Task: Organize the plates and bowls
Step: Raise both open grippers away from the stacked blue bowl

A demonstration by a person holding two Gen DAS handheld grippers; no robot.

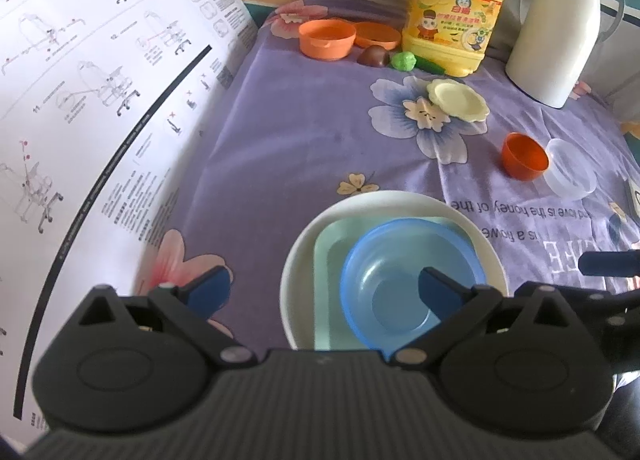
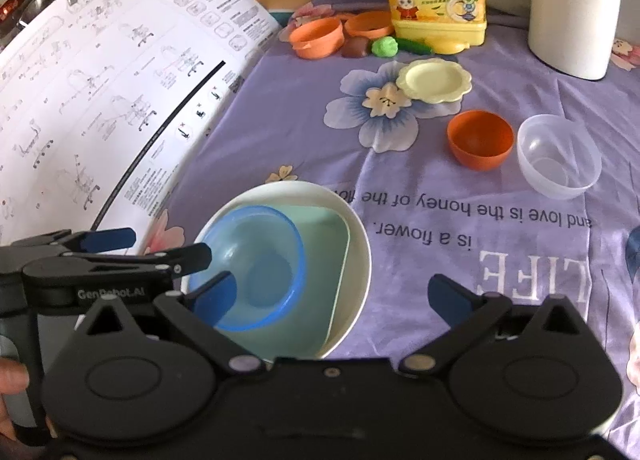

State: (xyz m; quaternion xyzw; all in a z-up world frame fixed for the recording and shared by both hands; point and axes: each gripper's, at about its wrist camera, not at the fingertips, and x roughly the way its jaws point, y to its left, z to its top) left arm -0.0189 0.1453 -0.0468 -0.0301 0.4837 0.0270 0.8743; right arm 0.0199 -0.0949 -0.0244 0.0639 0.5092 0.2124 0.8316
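Both tongs stand apart and hold nothing: the left tongs [image 1: 324, 288] hang over the stack with one blue tip above the blue bowl [image 1: 400, 280], and the right tongs [image 2: 330, 294] hover at the stack's 4 o'clock side, the left pair showing in the right view at 9 o'clock [image 2: 148, 244]. Underneath lies a purple cloth [image 1: 304, 148] printed with flowers and upside-down lettering; whether it covers a desk or a bed cannot be told. A large white instruction sheet [image 1: 88, 108] covers the cloth from 8 to 11 o'clock. At 12 o'clock stand a yellow detergent jug [image 1: 456, 8] and, at 1 o'clock, a white thermos [image 1: 556, 32], both upright. Near the front sits the stack: a round white plate [image 1: 296, 272] bearing a pale green square tray [image 1: 332, 260] with the blue bowl on top, mouth up, pushed toward one side of the tray. The tray's longer side seems to run from near to far, though the tongs hide its near end. Beyond, a scalloped yellow dish [image 1: 458, 100] lies flat at 1 o'clock. An orange cup [image 2: 480, 138] and a clear bowl [image 2: 558, 156] lie just beside each other at 2 o'clock, both tipped with their mouths toward the camera. Far back, an orange bowl [image 1: 327, 38] and an orange lid [image 1: 378, 34] sit next to small toy vegetables [image 1: 404, 60].
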